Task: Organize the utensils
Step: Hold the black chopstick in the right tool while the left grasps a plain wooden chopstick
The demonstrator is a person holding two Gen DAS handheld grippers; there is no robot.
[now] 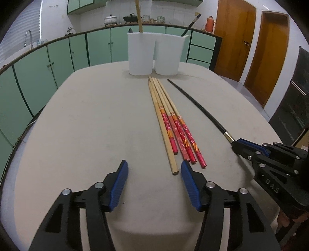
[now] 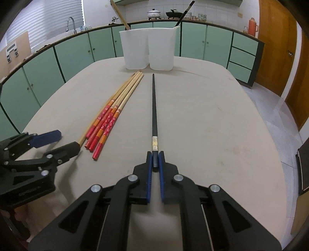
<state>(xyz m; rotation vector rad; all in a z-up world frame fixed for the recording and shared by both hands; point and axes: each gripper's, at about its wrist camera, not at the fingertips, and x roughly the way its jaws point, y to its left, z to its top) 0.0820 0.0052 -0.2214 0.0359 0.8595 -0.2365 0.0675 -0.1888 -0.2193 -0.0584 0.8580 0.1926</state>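
A black chopstick lies along the beige table, and my right gripper is shut on its thick near end. To its left lies a bundle of red-handled chopsticks with one plain wooden chopstick beside them. My left gripper stands open low over the table. The plain chopstick's near end sits just inside its right fingertip, untouched. In the left wrist view the right gripper shows at the right, holding the black chopstick.
Two white containers stand side by side at the table's far edge. The left one holds a wooden stick, the right one a black stick. Green cabinets and a counter run behind; wooden doors are at the right.
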